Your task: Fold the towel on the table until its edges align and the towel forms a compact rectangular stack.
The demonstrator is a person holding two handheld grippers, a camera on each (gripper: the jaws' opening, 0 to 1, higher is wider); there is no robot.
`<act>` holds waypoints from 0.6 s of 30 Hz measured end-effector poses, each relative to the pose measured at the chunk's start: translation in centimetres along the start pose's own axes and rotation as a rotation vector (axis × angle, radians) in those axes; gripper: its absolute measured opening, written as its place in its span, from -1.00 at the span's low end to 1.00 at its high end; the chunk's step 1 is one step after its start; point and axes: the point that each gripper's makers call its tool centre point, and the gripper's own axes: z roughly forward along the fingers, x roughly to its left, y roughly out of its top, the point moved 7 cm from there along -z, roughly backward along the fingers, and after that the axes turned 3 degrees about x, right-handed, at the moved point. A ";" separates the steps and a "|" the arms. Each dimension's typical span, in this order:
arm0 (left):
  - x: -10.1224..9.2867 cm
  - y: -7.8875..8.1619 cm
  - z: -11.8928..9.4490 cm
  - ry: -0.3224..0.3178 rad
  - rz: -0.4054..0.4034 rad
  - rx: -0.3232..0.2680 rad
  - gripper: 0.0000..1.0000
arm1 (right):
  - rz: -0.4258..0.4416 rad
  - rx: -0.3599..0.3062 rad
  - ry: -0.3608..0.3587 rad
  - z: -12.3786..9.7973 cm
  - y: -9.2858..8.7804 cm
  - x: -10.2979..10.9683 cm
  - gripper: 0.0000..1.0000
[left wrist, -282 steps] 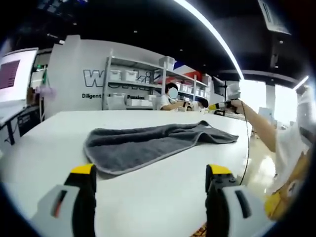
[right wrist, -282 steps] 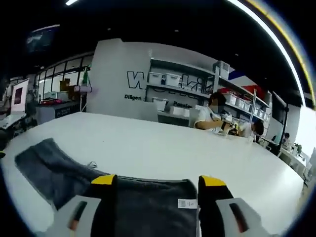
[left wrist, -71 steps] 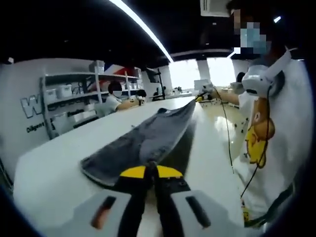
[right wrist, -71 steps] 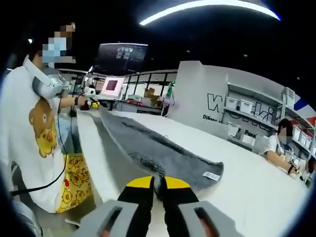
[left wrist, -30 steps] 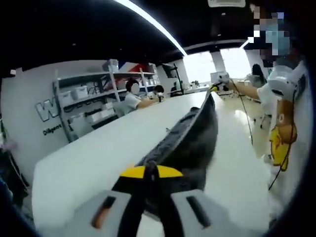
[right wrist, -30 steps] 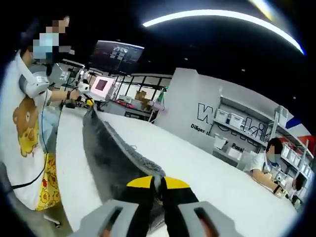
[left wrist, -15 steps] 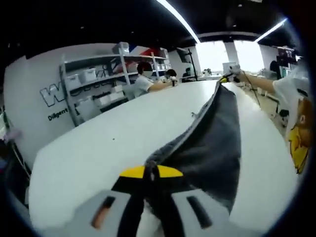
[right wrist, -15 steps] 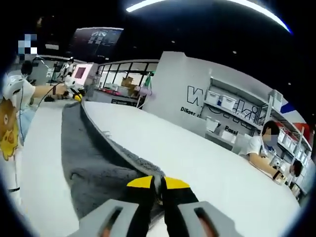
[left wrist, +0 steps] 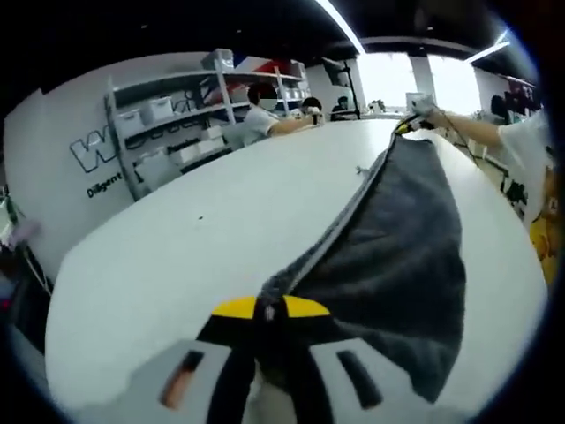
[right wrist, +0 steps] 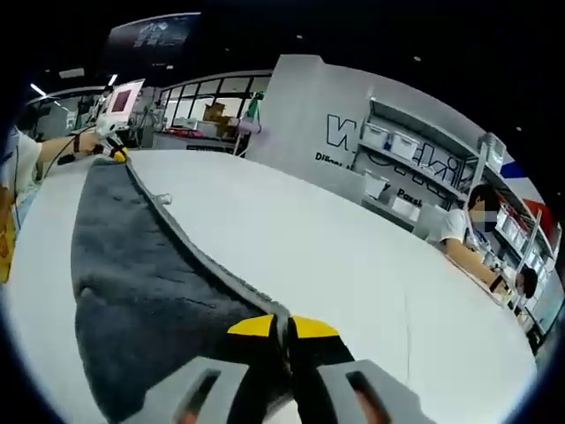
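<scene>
The grey towel [left wrist: 388,256], lifted edge-on a second ago, now drapes lower over the white counter [left wrist: 177,256], stretched between the left gripper [left wrist: 269,309] and right gripper [right wrist: 284,329], each clamped on a corner. Its long axis runs gripper to gripper; keeping both level and taut should land the edges aligned.

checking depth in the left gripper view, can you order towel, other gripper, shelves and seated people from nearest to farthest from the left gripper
1. Towel: pinched in the left gripper, spreading to the right.
2. Right gripper: at the towel's far corner, upper right.
3. Shelves and seated people: beyond the table, upper left and centre; too close to call.
</scene>
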 end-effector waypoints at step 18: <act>-2.4 3.4 -6.0 0.007 -0.153 -0.235 -0.19 | 0.171 -0.299 -0.038 -7.4 3.1 1.9 -0.31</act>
